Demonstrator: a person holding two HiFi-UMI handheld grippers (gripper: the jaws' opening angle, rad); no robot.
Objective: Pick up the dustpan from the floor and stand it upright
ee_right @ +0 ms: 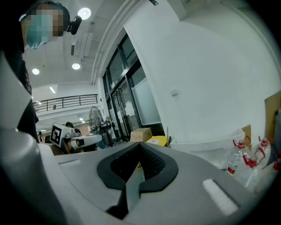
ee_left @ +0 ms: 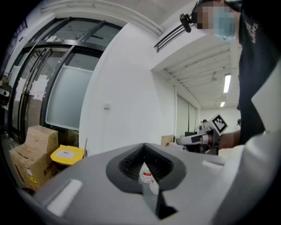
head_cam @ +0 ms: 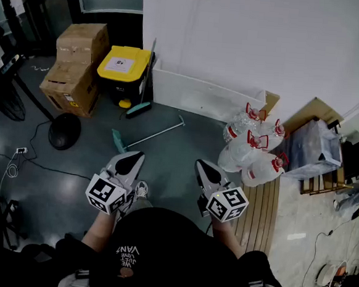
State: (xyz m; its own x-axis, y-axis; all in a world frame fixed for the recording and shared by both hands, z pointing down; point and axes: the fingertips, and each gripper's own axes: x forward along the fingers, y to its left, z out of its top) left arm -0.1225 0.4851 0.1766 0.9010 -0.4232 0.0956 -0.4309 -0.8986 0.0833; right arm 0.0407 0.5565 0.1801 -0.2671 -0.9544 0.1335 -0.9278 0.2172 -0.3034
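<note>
The dustpan (head_cam: 119, 140) lies flat on the dark floor, a teal pan with a long metal handle (head_cam: 159, 130) running up and to the right. Both grippers are held level in front of the person, well short of it. My left gripper (head_cam: 133, 158) is shut and empty, just below and right of the pan. Level with it on the right, my right gripper (head_cam: 202, 167) is also shut and empty. In the left gripper view the jaws (ee_left: 144, 147) are closed together, and the right gripper (ee_left: 204, 137) shows to the side. The right gripper view shows its closed jaws (ee_right: 139, 148).
A teal-headed broom (head_cam: 141, 107) leans by a yellow-lidded bin (head_cam: 123, 63). Cardboard boxes (head_cam: 75, 67) stack at the left, with a round black fan base (head_cam: 65, 130) and cables in front. Large water bottles (head_cam: 253, 153) stand on a wooden pallet (head_cam: 262, 209) at the right. A white trough (head_cam: 202, 95) runs along the wall.
</note>
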